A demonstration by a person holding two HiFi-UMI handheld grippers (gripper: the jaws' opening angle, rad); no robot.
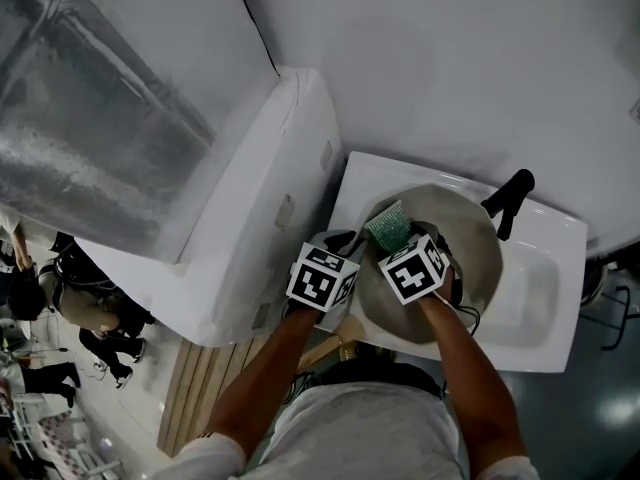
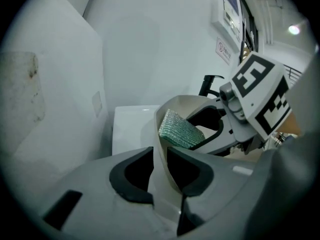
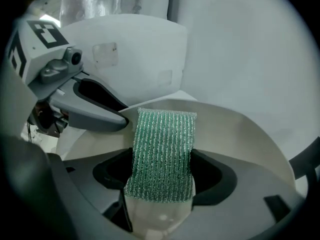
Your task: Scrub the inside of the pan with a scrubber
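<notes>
The cream pan (image 1: 470, 230) sits in the white sink (image 1: 545, 303), and everything here is placed relative to that pan. Its black handle (image 1: 508, 200) sticks out on the far right side. The left gripper (image 2: 160, 170) is at the pan's near-left rim. Its jaws straddle the thin side wall, one pad inside and one outside, and appear to be pinching it. The right gripper (image 3: 159, 181) hovers over the inside of the pan, its jaws clamped on the lower end of the green scrubber (image 3: 162, 151). Most of the scrubber stands free beyond the pads, over the pan's near-left inner slope. The pan looks stiff, smooth-coated and fairly weighty, so it will probably skate or rock against the slick sink once it is pushed on. A pinch on the rim gives only a narrow purchase on a slippery edge. The hold likely needs to be firm and set opposite the scrubbing side, or taken on the handle. The scrubber is a light, soft mesh pad that will fold under pressure. With so much of it free it may flop rather than scour, so a hold nearer its middle would likely press harder. Whether it touches the pan's surface yet cannot be told.
</notes>
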